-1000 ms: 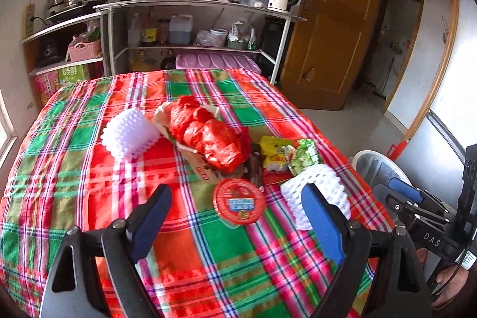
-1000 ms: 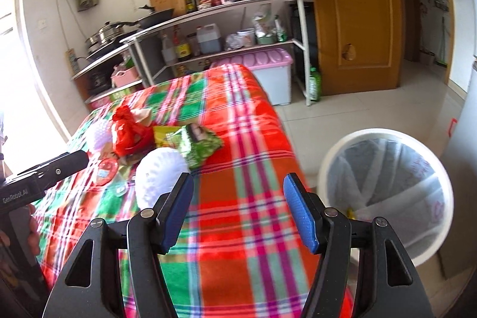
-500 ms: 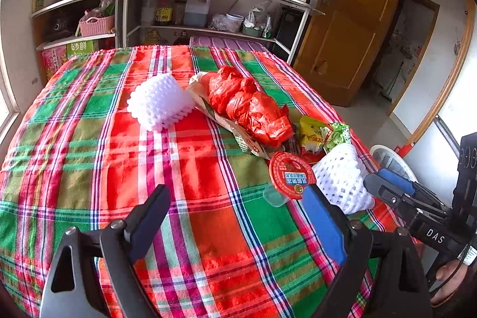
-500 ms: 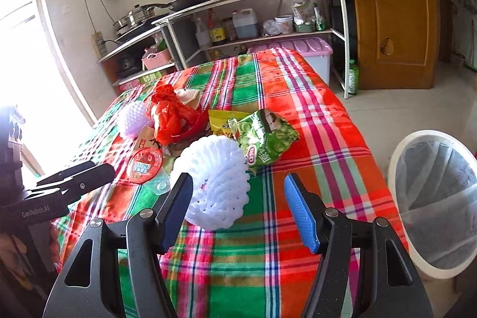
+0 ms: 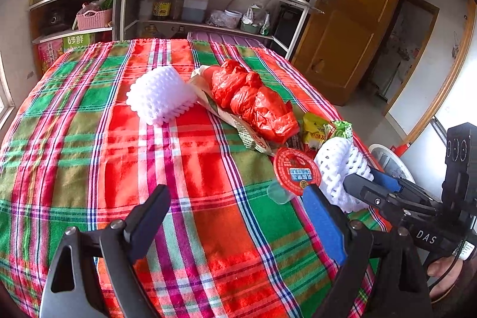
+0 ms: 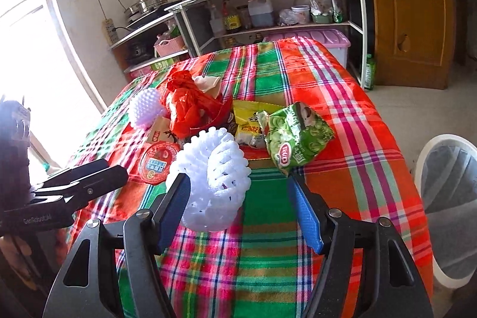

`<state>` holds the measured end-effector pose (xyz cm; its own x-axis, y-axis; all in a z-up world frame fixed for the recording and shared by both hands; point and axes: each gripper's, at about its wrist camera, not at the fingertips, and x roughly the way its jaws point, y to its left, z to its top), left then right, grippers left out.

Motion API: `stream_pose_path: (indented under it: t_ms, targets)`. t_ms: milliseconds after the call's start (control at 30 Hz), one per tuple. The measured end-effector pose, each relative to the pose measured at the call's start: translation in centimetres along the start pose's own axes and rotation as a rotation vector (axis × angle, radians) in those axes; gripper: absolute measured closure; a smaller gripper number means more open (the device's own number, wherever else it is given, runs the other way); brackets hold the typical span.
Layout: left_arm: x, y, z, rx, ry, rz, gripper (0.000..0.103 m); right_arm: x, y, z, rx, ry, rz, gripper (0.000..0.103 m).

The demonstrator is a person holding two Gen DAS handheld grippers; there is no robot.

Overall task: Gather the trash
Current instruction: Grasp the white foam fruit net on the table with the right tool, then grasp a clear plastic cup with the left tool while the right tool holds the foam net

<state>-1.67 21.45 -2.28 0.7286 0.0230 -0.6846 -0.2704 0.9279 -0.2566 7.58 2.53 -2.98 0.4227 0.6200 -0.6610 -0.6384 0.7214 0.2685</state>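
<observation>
— Right gripper [image 6: 238, 198] is your nearer one: its jaws are spread wide, and the white foam net [image 6: 213, 178] lies straight ahead, in line with the gap and a little toward the left finger [image 6: 174, 207]. I can't tell whether that finger already touches the foam.

— And the net's lie?

— It rests on the plaid tablecloth [image 6: 268, 273] near the table's near edge, its open end turned toward your right, so the tube's long axis runs roughly across the jaws. Squeezing along it should crush it easily; I'd judge that fine for trash.

— What about the left gripper [image 5: 235, 216]?

— You hold it spread too, with nothing between its fingers, over bare cloth. The net sits off to its right, past the red lid [image 5: 296, 170]. The second foam net [image 5: 161, 94] is well apart from both.

— Where does it go?

— The white bin [image 6: 447, 198] stands on the floor to your right, beside the table.
</observation>
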Motion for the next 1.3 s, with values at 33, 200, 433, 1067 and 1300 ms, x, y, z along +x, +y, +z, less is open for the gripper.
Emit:
stream_pose_path:
  t_ms: [33,200,433,1067,1300]
  targets:
    - [0.1,0.0,0.0,-0.002,0.003,-0.001,0.012,0.3,0.0,0.0,0.005,0.009,0.009,0.035]
    - [0.4,0.0,0.0,-0.004,0.012,-0.034,0.011,1.7,-0.4,-0.4,0.032,0.059,0.013,0.054]
    - [1.2,-0.8,-0.1,0.01,0.03,-0.036,0.011,1.3,-1.5,-0.7,0.053,0.052,-0.005,0.091]
    - [3.9,-3.6,0.5,0.076,0.052,-0.028,0.012,-0.9,-2.8,-0.8,0.079,0.01,-0.078,0.092]
    - [4.4,-4.1,0.2,0.079,0.072,-0.032,0.02,-0.9,-2.8,-0.9,0.075,0.007,-0.08,0.092]
